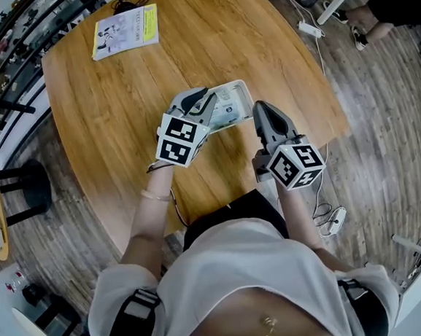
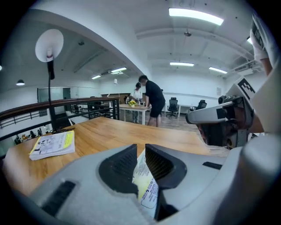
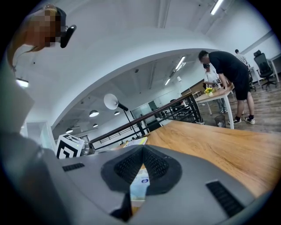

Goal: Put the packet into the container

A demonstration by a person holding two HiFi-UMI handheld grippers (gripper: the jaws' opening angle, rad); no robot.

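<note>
Packet [image 2: 147,186], flat, pale yellow and white with fine print: clamped between the jaws of the left gripper [image 2: 140,149], with its upper edge showing between them. It is held clear above the table.

Right gripper [image 3: 141,151]: jaws clenched on a thin white piece with a blue mark and a yellow lower band. In the head view its tip meets the right edge of a pale, flat, rounded-corner container [image 1: 235,103]. The gripped piece appears to be that container, but this cannot be confirmed. The left gripper's tip lies at the container's left edge, so both grippers meet over the near part of the table.

Rounded light-wood table [image 1: 116,98]: a white and yellow booklet [image 1: 125,30] lies flat near its far left edge, well apart from the grippers.

Beyond the table, a round white lamp head on a black pole [image 2: 49,44] stands at the left. Two people [image 2: 153,103] stand at a distant desk.
</note>
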